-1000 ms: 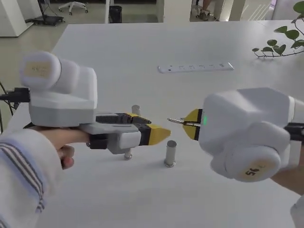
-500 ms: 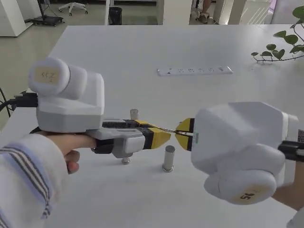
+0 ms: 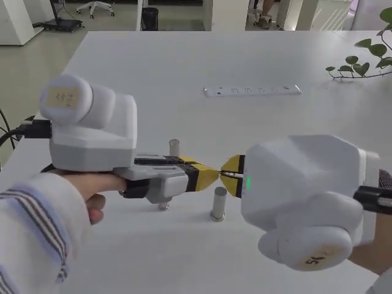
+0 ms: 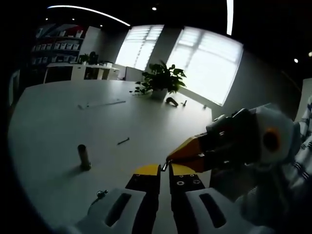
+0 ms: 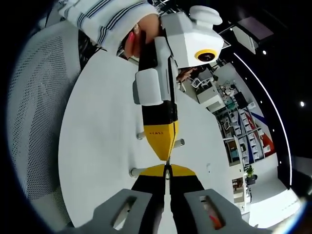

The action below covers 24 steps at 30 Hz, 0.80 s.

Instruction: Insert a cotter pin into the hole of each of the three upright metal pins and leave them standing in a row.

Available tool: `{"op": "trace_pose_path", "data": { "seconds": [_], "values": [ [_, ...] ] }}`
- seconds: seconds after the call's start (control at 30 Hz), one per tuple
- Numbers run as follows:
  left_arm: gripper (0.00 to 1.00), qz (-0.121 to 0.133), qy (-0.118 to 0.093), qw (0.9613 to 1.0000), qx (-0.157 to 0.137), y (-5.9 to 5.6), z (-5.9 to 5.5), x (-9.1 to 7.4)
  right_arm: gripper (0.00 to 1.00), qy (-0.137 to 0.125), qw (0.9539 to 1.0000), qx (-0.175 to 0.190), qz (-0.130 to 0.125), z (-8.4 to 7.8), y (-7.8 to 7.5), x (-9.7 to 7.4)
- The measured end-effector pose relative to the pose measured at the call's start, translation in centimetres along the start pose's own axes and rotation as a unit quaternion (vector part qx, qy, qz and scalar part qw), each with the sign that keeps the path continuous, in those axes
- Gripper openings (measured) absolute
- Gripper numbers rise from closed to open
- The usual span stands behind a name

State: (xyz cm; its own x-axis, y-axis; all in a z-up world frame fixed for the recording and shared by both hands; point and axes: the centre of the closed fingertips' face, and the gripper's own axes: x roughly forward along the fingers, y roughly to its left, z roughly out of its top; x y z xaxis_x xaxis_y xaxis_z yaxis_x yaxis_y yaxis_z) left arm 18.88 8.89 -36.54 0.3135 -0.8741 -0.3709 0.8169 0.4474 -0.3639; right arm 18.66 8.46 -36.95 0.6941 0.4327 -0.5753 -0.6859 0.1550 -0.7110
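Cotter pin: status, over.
Left gripper and right gripper shut, tip to tip above the table. Cotter pin held by right, reaching left's tips; no hole yet. Metal pin upright just below.

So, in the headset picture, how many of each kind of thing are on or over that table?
Upright metal pins: 3
Grippers: 2, left gripper and right gripper
Cotter pin at the gripper tips: 1
Power strip: 1
Plant sprig: 1
Total: 8
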Motion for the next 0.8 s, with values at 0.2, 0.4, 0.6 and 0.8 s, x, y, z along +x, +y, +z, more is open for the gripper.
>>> {"op": "trace_pose_path", "data": {
  "seconds": [0.2,0.4,0.6,0.8],
  "values": [
    [0.02,-0.004,-0.004,1.0000,-0.005,-0.10,-0.06,-0.16,0.00,-0.001,1.0000,0.003,0.001,-0.02,0.18,-0.02],
    [0.02,-0.007,-0.014,0.9997,-0.017,-0.19,0.03,-0.23,0.00,-0.002,1.0000,0.006,-0.003,-0.02,0.17,-0.16],
    [0.01,-0.011,-0.013,0.9997,-0.018,-0.38,-0.09,-0.19,0.00,-0.004,1.0000,0.008,-0.001,0.25,0.36,-0.27],
    [0.00,-0.019,-0.014,0.9992,-0.031,-0.69,-0.19,-0.19,0.00,-0.008,1.0000,0.004,0.002,0.71,0.64,-0.44]
  ]
}}
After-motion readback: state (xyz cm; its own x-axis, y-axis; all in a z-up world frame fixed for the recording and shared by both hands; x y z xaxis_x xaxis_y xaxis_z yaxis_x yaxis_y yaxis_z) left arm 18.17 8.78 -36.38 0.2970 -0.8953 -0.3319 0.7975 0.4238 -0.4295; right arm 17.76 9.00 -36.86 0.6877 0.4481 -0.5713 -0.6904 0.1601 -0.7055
